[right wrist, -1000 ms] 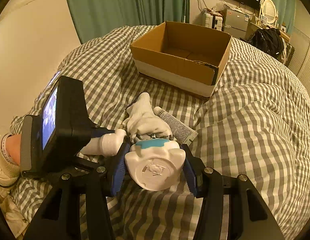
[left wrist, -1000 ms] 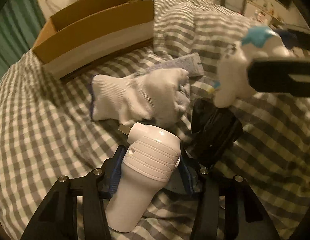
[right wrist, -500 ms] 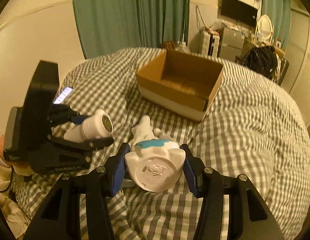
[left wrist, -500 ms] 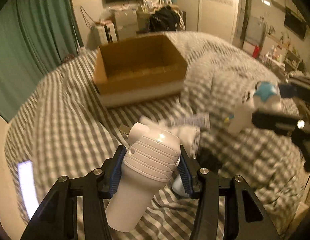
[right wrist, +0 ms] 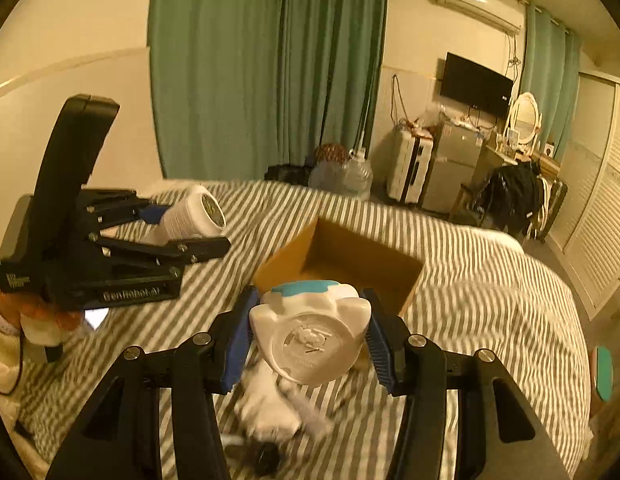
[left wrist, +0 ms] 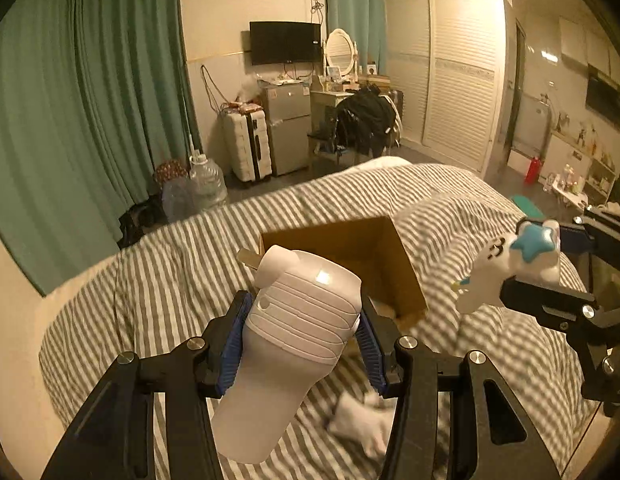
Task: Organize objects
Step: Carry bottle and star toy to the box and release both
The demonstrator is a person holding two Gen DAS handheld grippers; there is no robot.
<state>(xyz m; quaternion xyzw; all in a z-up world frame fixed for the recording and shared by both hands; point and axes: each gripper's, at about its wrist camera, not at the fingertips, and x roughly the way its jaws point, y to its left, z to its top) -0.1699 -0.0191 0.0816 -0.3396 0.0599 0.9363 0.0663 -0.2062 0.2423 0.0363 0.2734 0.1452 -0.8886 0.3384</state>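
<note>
I've raised both since before; left gripper [left wrist: 302, 336] jaws clamp the white bottle [left wrist: 286, 344]; right gripper [right wrist: 310, 340] jaws clamp the figurine [right wrist: 310, 336], above the bed [right wrist: 489, 280] by the box [right wrist: 341, 256].

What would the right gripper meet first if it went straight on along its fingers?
Probably the cardboard box on the bed: the right gripper, shut on the white figurine, points down toward its open top. Depth is unclear.

Left claw [left wrist: 302, 340] clamping white bottle [left wrist: 294, 344] — cardboard box [left wrist: 349, 248] beyond, striped bed [left wrist: 150, 280]

Bedspread [left wrist: 158, 288] motion-blurred; white cloth [right wrist: 270, 408] smeared, shape unclear; cardboard box [left wrist: 349, 248] front hidden behind bottle [left wrist: 294, 340].
</note>
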